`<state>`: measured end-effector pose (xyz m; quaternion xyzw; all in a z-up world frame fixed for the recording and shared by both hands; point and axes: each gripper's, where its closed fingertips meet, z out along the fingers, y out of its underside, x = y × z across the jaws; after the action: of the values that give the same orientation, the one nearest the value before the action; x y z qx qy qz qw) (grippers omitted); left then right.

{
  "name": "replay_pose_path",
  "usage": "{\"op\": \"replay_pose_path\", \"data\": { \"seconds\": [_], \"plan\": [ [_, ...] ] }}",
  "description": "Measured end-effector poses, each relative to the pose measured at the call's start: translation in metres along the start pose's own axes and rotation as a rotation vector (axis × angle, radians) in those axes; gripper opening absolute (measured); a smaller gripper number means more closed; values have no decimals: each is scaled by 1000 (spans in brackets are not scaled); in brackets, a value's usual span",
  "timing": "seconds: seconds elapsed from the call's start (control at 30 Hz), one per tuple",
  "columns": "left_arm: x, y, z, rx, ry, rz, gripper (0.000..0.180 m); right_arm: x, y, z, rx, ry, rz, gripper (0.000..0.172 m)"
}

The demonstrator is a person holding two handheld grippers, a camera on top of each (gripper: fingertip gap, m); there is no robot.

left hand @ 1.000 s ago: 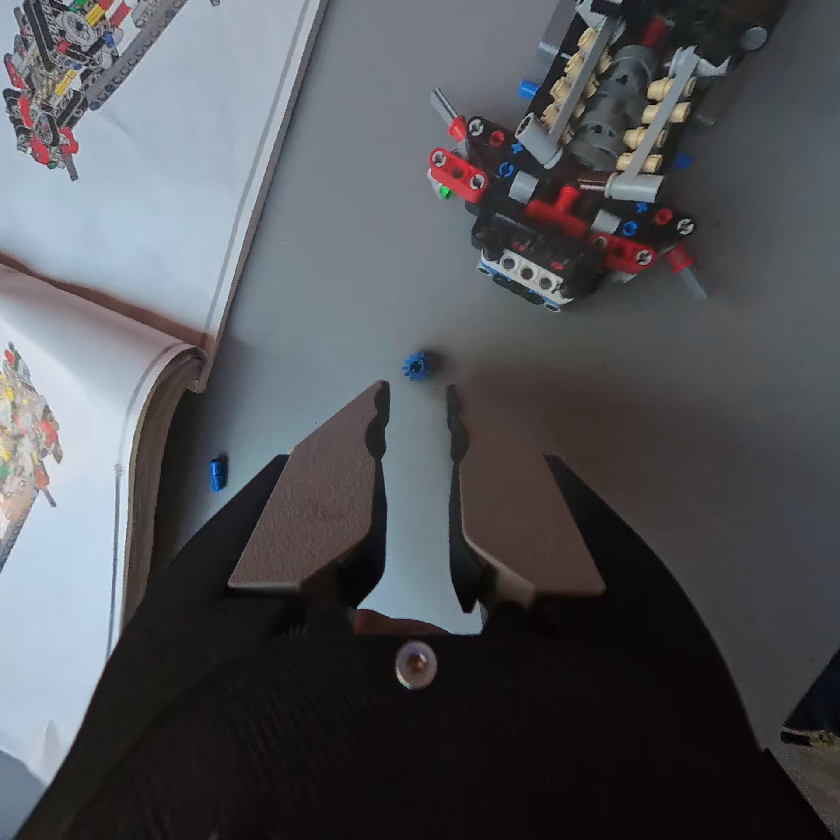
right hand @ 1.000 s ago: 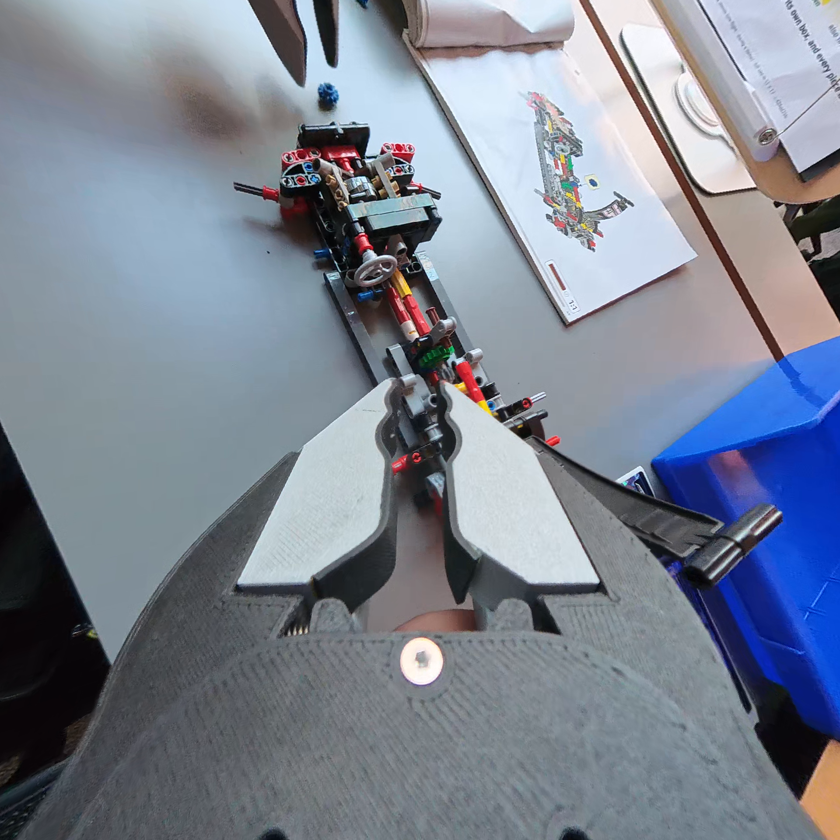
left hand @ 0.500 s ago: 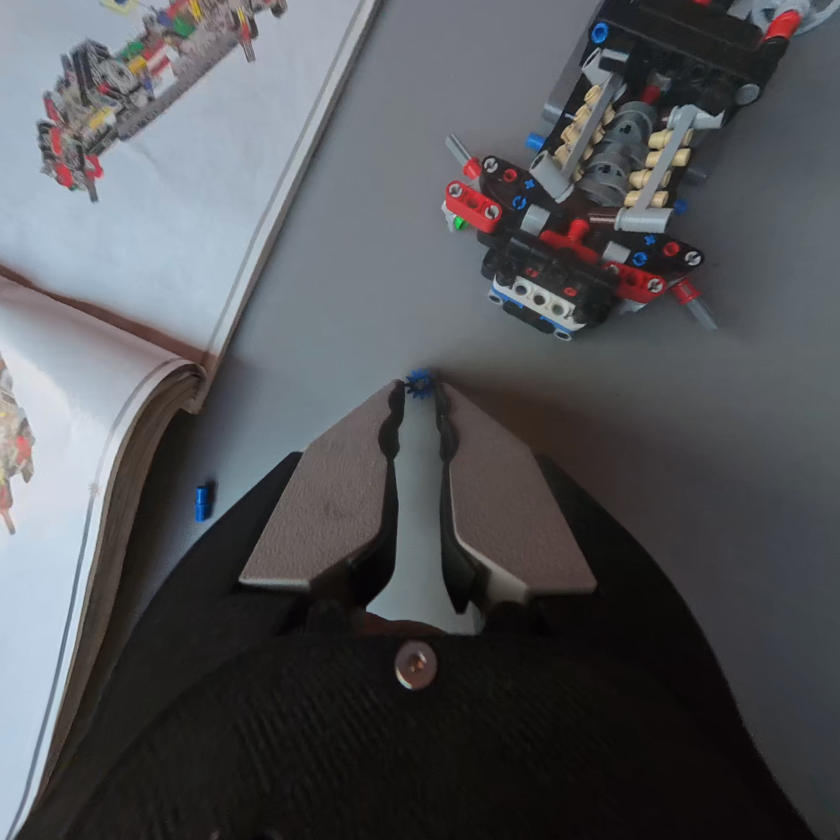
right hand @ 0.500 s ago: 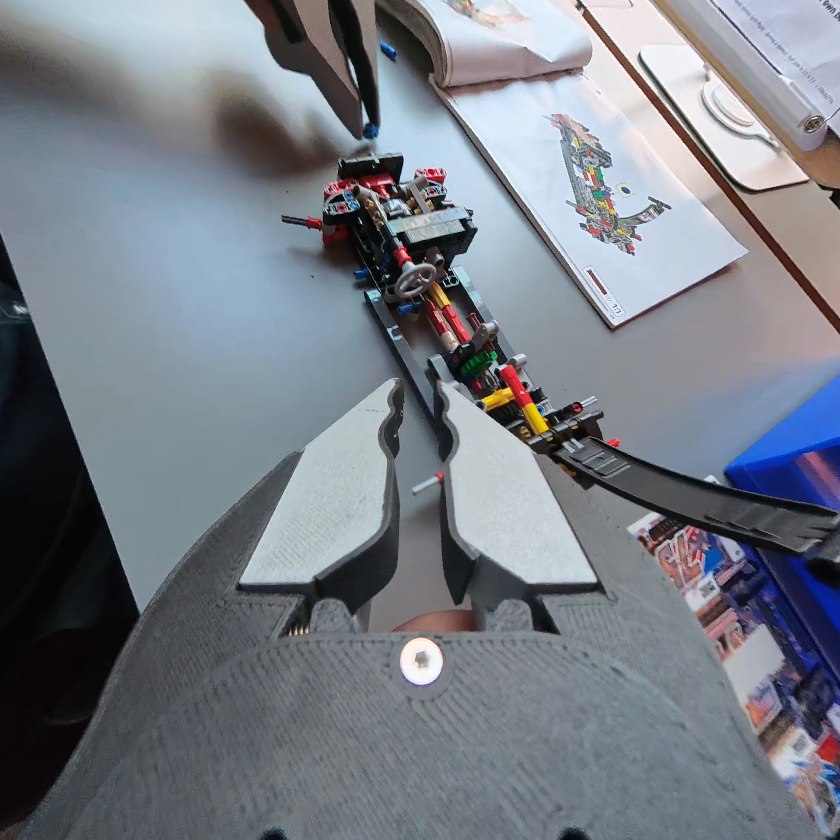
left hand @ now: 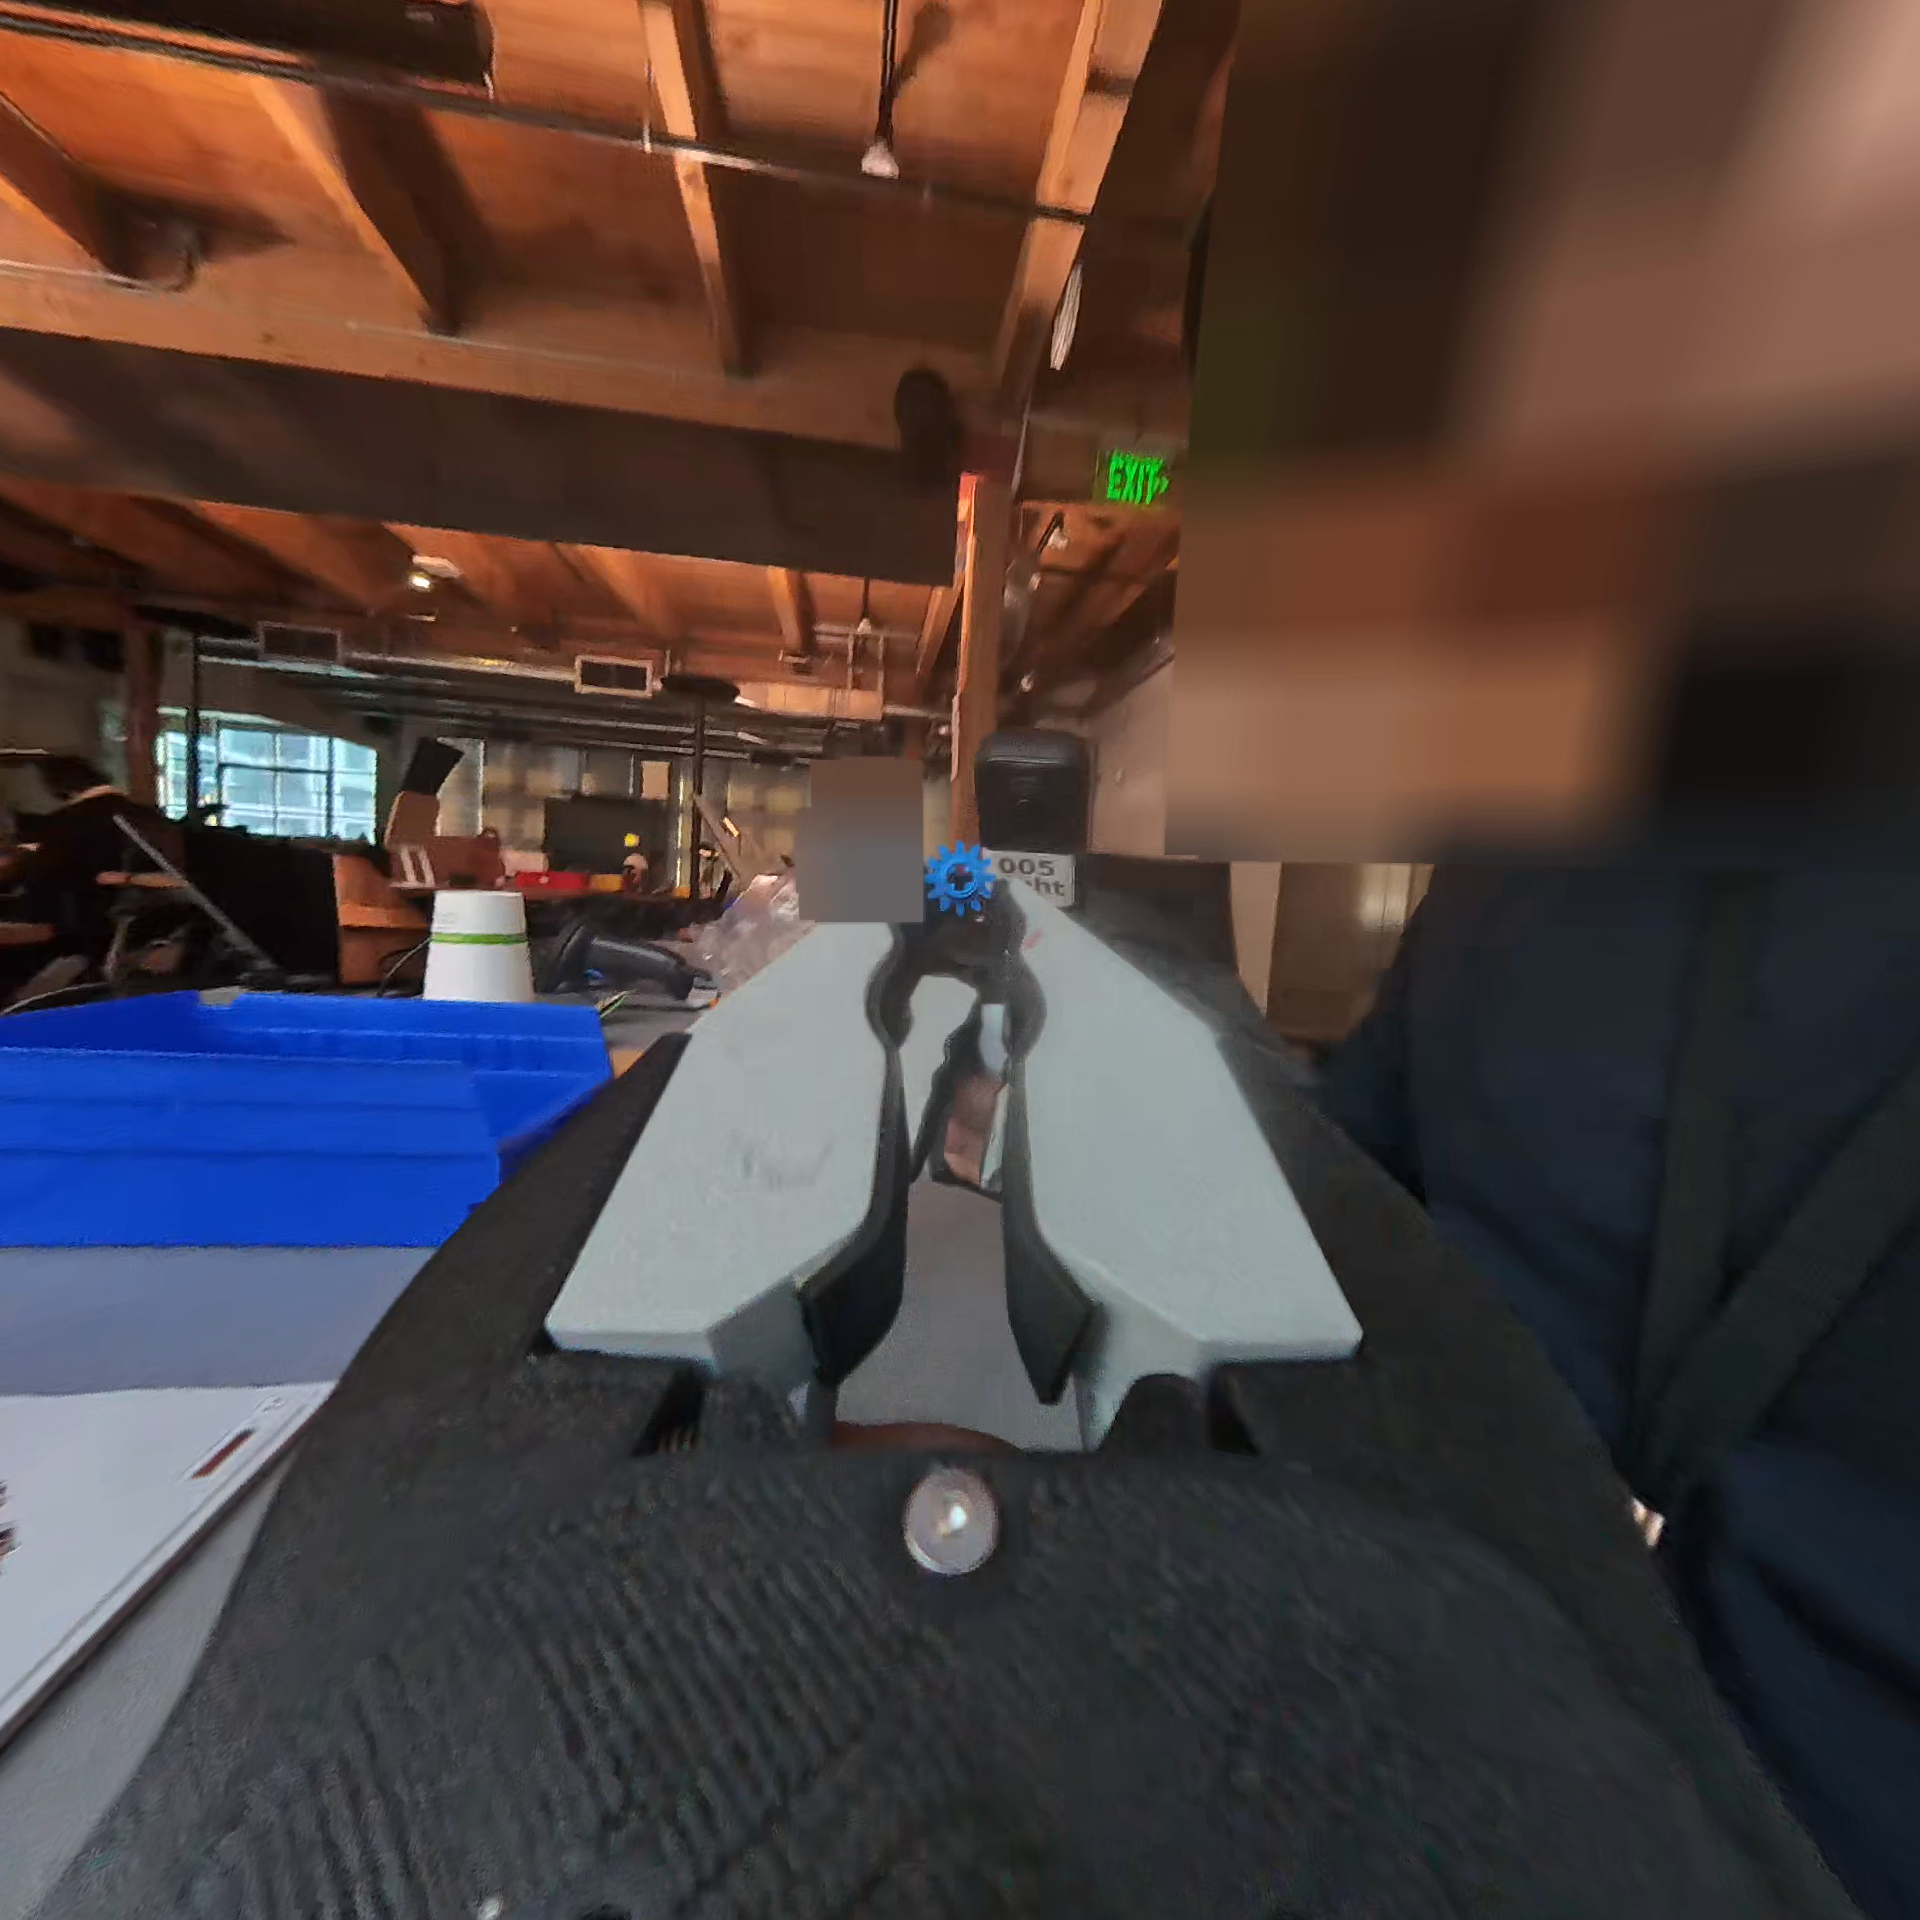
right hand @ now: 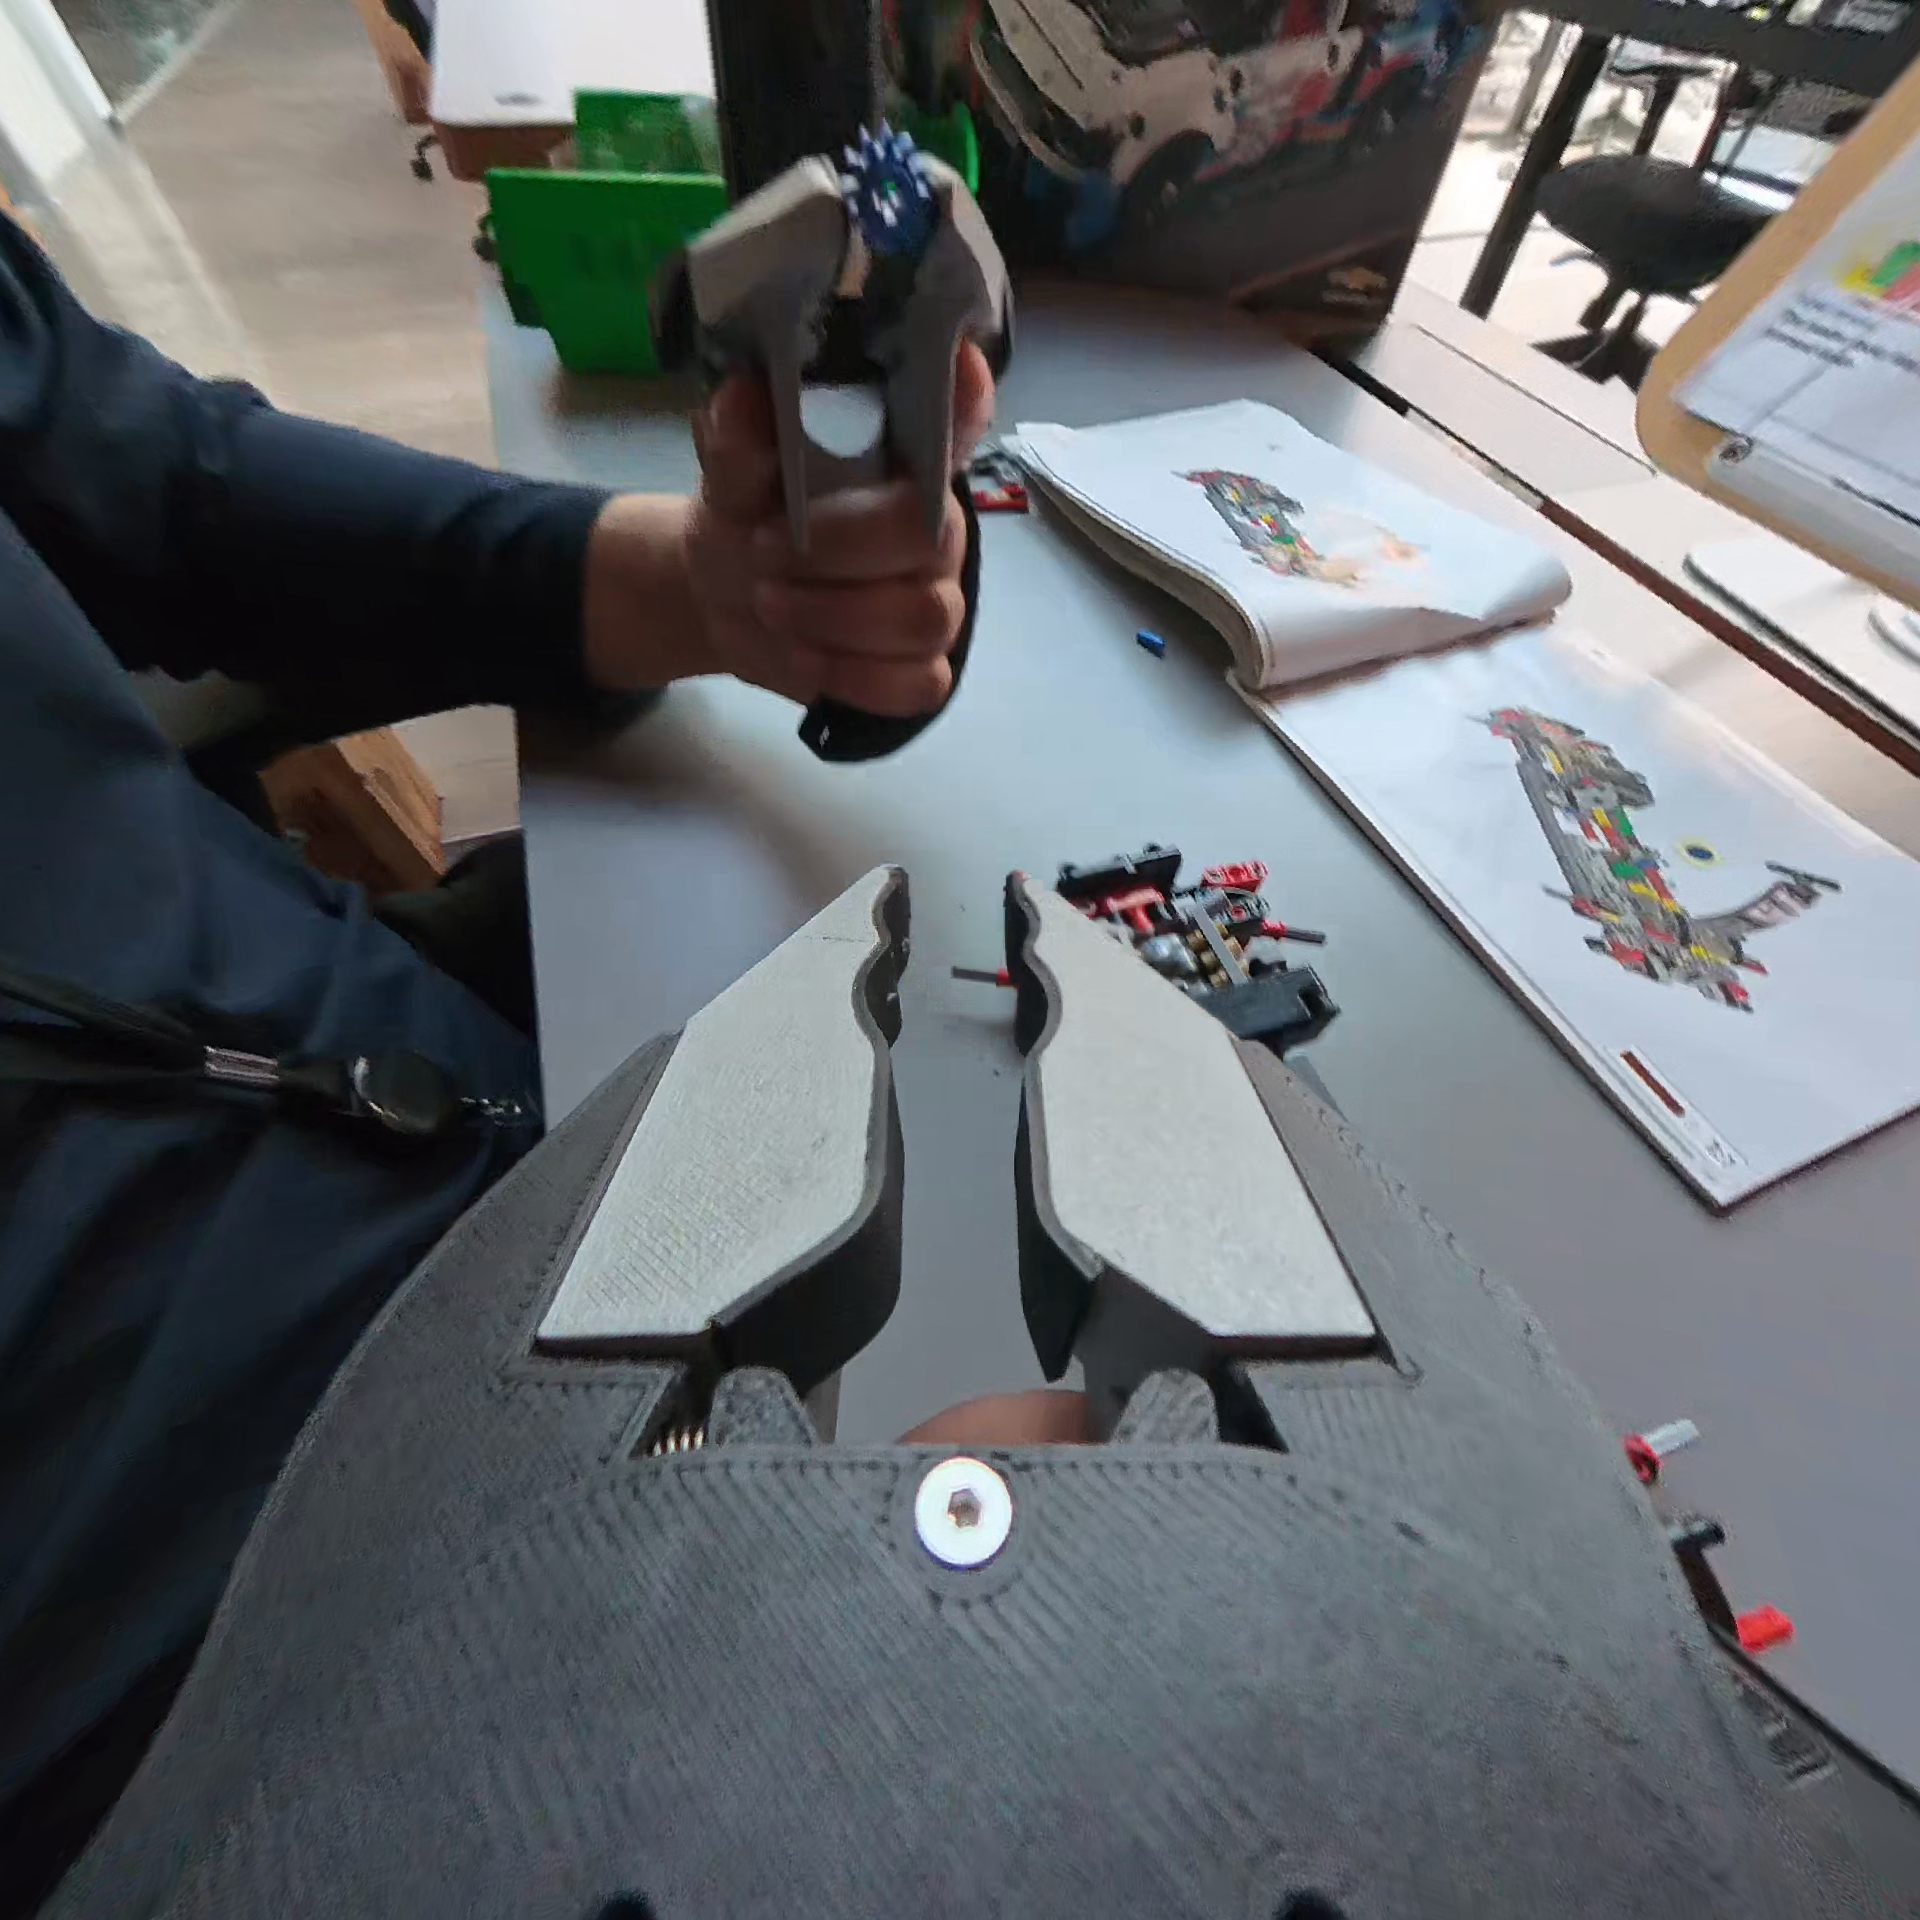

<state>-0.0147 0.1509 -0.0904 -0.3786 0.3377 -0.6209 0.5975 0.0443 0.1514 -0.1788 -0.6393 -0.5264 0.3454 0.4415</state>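
Lifted off the grey table [right hand: 727, 831], left gripper [right hand: 888, 208] pinched the small blue gear [left hand: 958, 878] at its fingertips, held high beyond the spread, empty right gripper [right hand: 956, 935] above the toy model [right hand: 1195, 935].

Blue gear [right hand: 888, 197] between raised left tongs [right hand: 883, 223]

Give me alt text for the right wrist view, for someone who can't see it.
A person's hand holds the left gripper up, its fingers clamped on a small blue gear. Nearer the camera, the right gripper hangs open over a grey table, beside a brick-built chassis and an open instruction booklet.
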Motion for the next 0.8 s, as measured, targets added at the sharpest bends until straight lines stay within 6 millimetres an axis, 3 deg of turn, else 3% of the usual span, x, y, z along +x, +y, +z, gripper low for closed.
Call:
{"op": "replay_pose_path", "data": {
  "seconds": [0.27, 0.37, 0.57, 0.8],
  "plan": [
    [20, -7, 7, 60, 48, -36, 10, -26, -55, -5, 133, -110, 74, 8],
    [24, 2, 12, -2, 30, 21, 10, -36, -69, -11, 185, -189, 135, 7],
    [44, 34, 42, -293, -3, 395, 9, -48, -71, -21, 243, -313, 239, 10],
    [22, 60, 51, -598, -138, 752, 9, -24, -53, -37, 206, -131, 244, 7]
  ]
}}
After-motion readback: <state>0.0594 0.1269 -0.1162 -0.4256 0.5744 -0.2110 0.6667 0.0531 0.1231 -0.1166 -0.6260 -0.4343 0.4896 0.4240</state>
